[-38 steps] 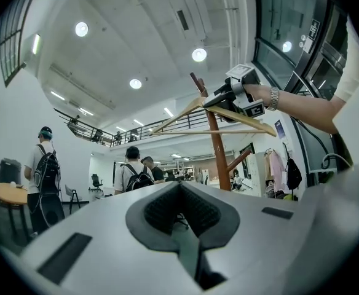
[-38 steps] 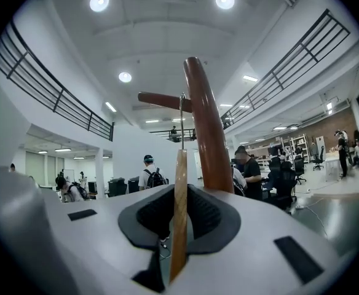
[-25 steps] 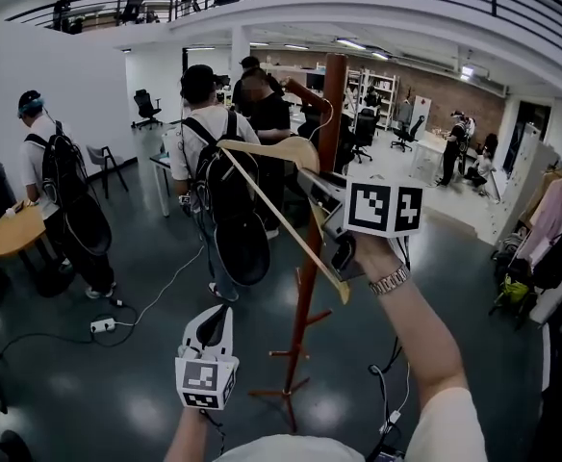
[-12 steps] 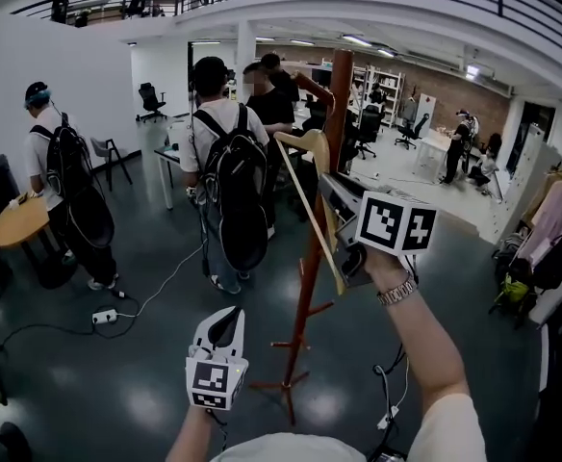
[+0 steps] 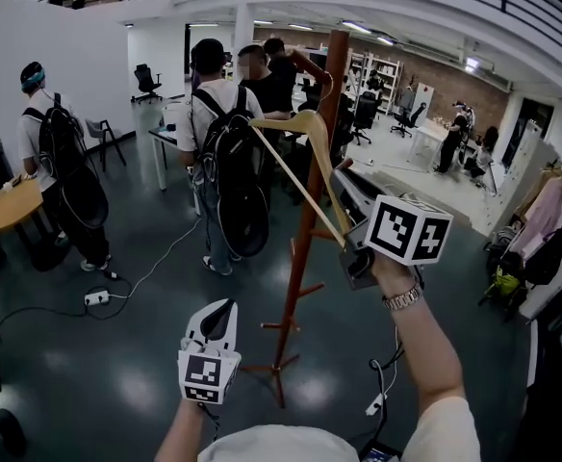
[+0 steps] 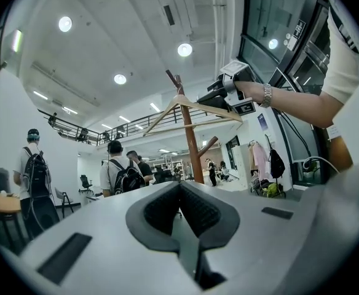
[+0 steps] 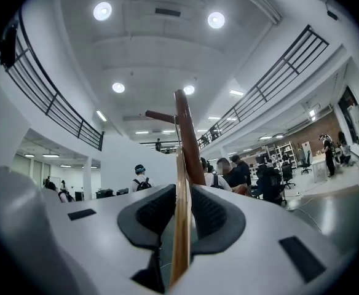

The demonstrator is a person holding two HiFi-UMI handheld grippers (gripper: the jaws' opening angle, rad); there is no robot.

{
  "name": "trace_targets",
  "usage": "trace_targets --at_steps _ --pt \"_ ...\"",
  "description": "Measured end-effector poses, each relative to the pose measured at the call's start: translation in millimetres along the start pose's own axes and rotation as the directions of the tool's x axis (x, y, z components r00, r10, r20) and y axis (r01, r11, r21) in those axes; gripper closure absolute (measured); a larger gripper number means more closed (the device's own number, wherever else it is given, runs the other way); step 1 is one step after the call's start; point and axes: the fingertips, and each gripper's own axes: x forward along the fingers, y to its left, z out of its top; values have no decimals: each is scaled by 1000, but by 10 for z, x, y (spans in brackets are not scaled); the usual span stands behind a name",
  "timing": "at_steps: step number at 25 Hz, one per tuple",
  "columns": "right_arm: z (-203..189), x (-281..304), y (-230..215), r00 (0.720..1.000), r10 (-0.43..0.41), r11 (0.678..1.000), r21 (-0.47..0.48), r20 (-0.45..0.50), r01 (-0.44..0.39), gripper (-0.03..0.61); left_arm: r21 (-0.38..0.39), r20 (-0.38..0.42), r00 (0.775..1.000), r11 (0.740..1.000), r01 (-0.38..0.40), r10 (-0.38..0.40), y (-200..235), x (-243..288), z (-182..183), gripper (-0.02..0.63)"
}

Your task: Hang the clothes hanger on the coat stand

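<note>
Right arm is reaching up and forward, forearm extended; right gripper is clamping its jaws on the hanger. Left arm is sitting low, close to the body; left gripper is pointing forward, jaws pressing together, gripping nothing.

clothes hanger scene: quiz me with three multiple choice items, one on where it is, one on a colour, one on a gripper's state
1. Where is the clothes hanger?
A. clamped in the right gripper, raised beside the coat stand
B. in the left gripper, down low
C. hung on the coat stand, with both grippers off it

2. What colour is the coat stand's pole?
A. white
B. reddish-brown
C. blue

3. What state is the left gripper in?
A. shut on the clothes hanger
B. wide open around the pole
C. shut, with nothing between its jaws

Answers:
1 A: the right gripper view shows the wooden hanger between the jaws.
2 B: the head view shows a reddish-brown pole.
3 C: the left gripper view shows the jaws together, holding nothing.
</note>
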Motion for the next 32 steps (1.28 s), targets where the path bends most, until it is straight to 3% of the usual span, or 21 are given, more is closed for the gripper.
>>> trace_targets --at_steps 6,9,14,17,21,25,29,32 --pt "-113 -411 26 999 -35 999 -29 21 36 508 -11 -11 1000 1000 9 -9 -163 -80 -16 601" --pt "-69 -676 68 992 -94 986 -128 82 104 508 0 -20 999 999 38 -38 -277 -59 -44 601" --pt "-150 -977 140 972 -187 899 -375 139 226 508 -4 -28 996 997 82 -82 -405 41 -139 601" --pt "-303 -1061 166 972 -199 871 -433 124 234 508 0 -34 995 996 94 -94 -465 88 -143 601" --pt "-519 -1163 217 974 -193 865 -448 117 225 508 2 -42 995 996 95 -94 -497 123 -160 601" --pt "-677 -1283 290 966 -195 863 -439 169 251 508 -4 -64 995 997 76 -76 -439 84 -278 601" --pt "-766 -1507 340 961 -182 898 -363 208 249 508 -5 -109 993 999 48 -48 -354 14 -411 601" --pt "-953 -1607 390 973 -141 927 -321 182 194 508 -5 -145 989 1000 25 -25 -289 -26 -558 601"
